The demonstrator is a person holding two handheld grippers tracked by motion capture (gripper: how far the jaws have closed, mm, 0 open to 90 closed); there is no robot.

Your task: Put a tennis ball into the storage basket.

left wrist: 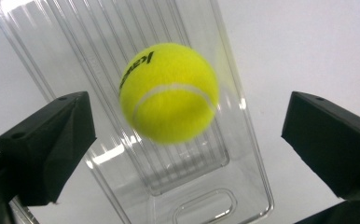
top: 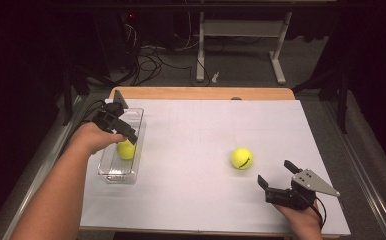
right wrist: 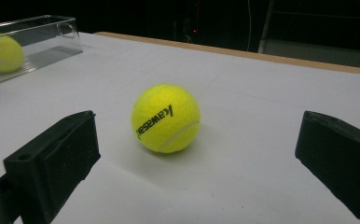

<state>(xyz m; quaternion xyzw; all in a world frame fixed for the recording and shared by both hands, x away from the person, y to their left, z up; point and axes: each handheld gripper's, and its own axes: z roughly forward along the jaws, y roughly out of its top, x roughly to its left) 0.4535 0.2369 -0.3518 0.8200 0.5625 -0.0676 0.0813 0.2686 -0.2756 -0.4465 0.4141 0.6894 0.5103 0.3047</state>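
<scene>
A yellow tennis ball [top: 126, 150] sits inside a clear plastic tray [top: 131, 111] at the table's left. My left gripper [top: 127, 136] hovers just above it, open. In the left gripper view the ball [left wrist: 169, 93] looks slightly blurred over the tray's ribbed floor [left wrist: 206, 205], and both pads stand well clear of it on either side. A second yellow tennis ball [top: 241, 158] lies on the white table surface right of centre. My right gripper [top: 275, 172] is open, near the front right, pointing at that ball [right wrist: 165, 117] from a short distance.
The white sheet [top: 201, 130] covers a wooden-edged table [top: 201, 93]. In the right gripper view the tray [right wrist: 38, 28] with its ball [right wrist: 1, 53] shows at the far left. Beyond the table are a dark floor, cables and desk legs [top: 200, 50].
</scene>
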